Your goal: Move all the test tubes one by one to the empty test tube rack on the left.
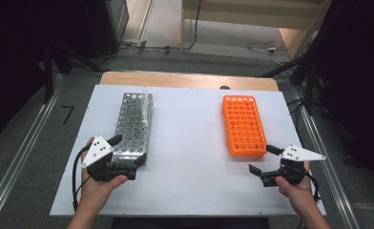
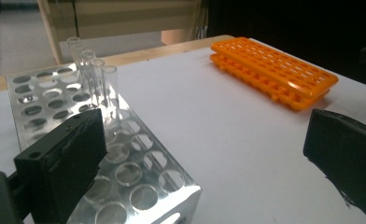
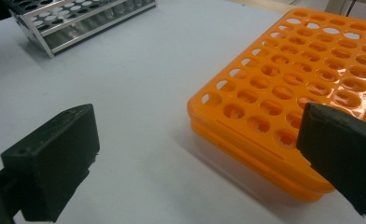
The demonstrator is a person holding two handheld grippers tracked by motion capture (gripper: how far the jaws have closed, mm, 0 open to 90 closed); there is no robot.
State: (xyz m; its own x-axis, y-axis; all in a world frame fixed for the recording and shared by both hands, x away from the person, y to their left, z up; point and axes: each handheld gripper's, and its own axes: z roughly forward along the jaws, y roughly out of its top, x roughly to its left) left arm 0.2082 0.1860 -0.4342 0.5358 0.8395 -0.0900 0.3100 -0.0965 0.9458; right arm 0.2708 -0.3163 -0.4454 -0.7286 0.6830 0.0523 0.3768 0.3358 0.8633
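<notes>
My left tongs [image 1: 128,151] gape empty at the metal rack's [image 1: 133,125] near end, at 7 o'clock on the table [image 1: 190,143]; right tongs [image 1: 264,160] wide, empty, at 5. Next I'd reach the glass tubes [image 2: 97,77] far in that rack, orange rack [image 1: 244,125] likely their target.

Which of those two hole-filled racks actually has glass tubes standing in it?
The shiny metal rack by the left gripper: a few clear tubes stand at its far end. The orange rack's holes look empty.
</notes>
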